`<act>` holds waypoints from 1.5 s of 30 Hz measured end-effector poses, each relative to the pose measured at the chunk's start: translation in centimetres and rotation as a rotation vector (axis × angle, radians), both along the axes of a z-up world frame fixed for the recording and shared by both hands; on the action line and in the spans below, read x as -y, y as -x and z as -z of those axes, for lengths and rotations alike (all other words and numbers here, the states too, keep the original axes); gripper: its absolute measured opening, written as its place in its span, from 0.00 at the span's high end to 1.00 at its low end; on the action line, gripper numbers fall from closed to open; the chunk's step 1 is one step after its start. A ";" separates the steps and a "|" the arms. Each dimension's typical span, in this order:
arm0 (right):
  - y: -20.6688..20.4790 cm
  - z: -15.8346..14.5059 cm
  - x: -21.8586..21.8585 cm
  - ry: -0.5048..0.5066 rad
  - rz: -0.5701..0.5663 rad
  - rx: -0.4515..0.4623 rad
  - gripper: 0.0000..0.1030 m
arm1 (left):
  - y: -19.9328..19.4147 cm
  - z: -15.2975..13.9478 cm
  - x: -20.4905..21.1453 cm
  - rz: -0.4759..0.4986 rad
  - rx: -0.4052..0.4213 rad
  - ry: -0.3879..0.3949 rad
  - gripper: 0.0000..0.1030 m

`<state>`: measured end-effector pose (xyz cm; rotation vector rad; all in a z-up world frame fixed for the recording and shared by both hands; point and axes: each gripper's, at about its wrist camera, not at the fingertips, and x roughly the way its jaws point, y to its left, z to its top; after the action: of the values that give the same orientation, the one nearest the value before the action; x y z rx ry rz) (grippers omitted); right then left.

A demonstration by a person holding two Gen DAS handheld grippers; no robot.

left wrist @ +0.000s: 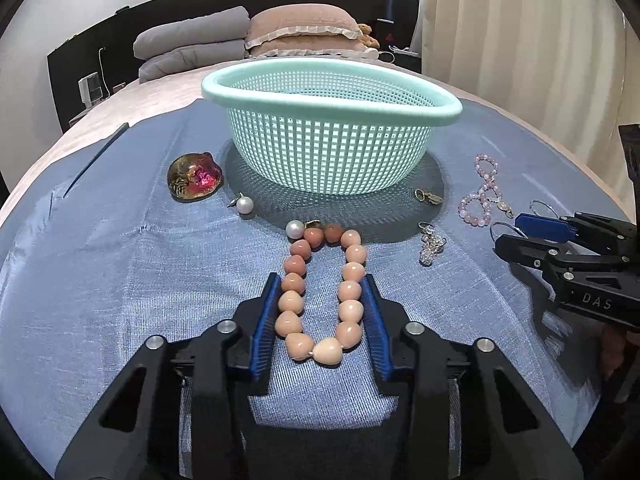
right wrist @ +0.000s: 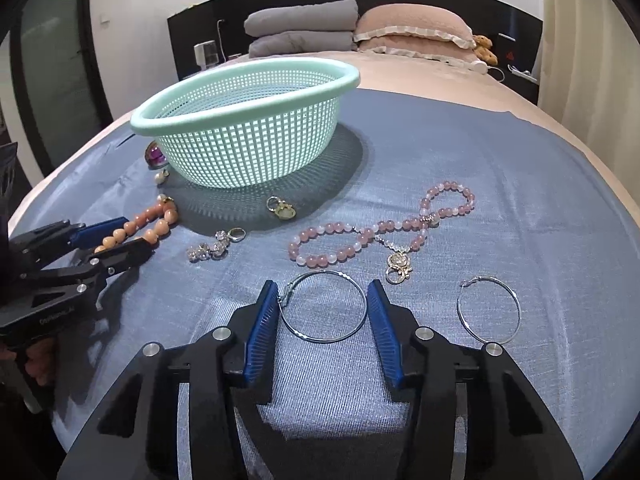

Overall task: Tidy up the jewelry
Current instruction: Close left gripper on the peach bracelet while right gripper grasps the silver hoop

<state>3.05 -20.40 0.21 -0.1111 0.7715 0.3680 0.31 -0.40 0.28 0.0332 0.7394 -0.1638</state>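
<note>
I have my left tongs (left wrist: 322,292) down over the peach bead bracelet (left wrist: 320,292) on the blue cloth (left wrist: 120,280), narrowed until the pads (left wrist: 269,312) lie against the beads on both sides; I'd call that gripped, though nothing is lifted. My right tongs (right wrist: 323,308) straddle a silver hoop (right wrist: 325,306): the left pad touches its clasp, the right pad stands just clear, so I do not hold it.

As I judge it, the sorting has hardly begun. Every piece I can see lies on the cloth around the green basket (left wrist: 332,80): the second hoop (right wrist: 489,308), the pink bead strand (right wrist: 380,232), a crystal earring (right wrist: 212,246), a gold charm (right wrist: 282,208), two pearls (left wrist: 245,204) and an amber glass piece (left wrist: 194,176). All of it has to go in.

The basket floor is hidden behind its wall, so I cannot tell whether anything lies inside. The glass piece is half covered by the basket in the right view, and the small gold clasps are too fine to read.
</note>
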 end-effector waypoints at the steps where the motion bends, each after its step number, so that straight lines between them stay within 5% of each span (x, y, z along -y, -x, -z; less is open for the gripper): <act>1: 0.1 -0.1 0.0 0.001 -0.001 0.003 0.58 | 0.1 -0.1 -0.1 0.002 -0.005 0.012 0.70; 2: 0.2 -0.1 0.0 0.001 -0.001 0.005 0.58 | 0.2 -0.2 -0.3 0.004 -0.011 0.025 0.78; 8: 1.1 -1.1 0.2 -0.015 -0.015 0.034 0.58 | 1.7 -1.1 0.3 0.049 0.001 0.036 0.79; 9: 1.3 -1.4 0.2 -0.019 -0.019 0.042 0.58 | 2.0 -1.4 0.5 0.065 0.010 0.030 0.99; 10: 1.5 -1.7 0.2 -0.023 -0.024 0.051 0.58 | 2.3 -1.7 0.9 0.079 0.015 0.023 1.00; 26: 2.2 -3.2 0.9 -0.052 -0.021 0.095 0.58 | 3.0 -2.5 0.2 0.065 0.024 0.003 1.00; 28: 2.2 -3.1 0.9 -0.053 -0.024 0.094 0.58 | 2.8 -1.9 0.1 0.064 0.016 -0.003 0.93; 30: 2.2 -3.1 0.8 -0.057 -0.028 0.093 0.58 | 2.5 -1.5 0.2 0.046 0.011 -0.032 0.68; 31: 2.2 -3.1 0.8 -0.057 -0.030 0.093 0.58 | 2.3 -1.2 0.3 0.040 0.008 -0.050 0.68; 35: 2.1 -3.0 0.7 -0.058 -0.033 0.089 0.58 | 1.8 -0.5 0.3 0.038 -0.011 -0.054 0.69; 37: 2.1 -2.9 0.7 -0.064 -0.034 0.087 0.58 | 1.6 -0.4 0.3 0.052 -0.020 -0.043 0.88; 45: 2.3 -3.4 0.7 -0.073 -0.042 0.104 0.58 | 2.0 -1.3 0.0 0.062 -0.026 0.006 0.89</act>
<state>0.71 -21.08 3.64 -0.0778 0.6533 0.4265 -1.64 -0.37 1.56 0.0481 0.7636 -0.2262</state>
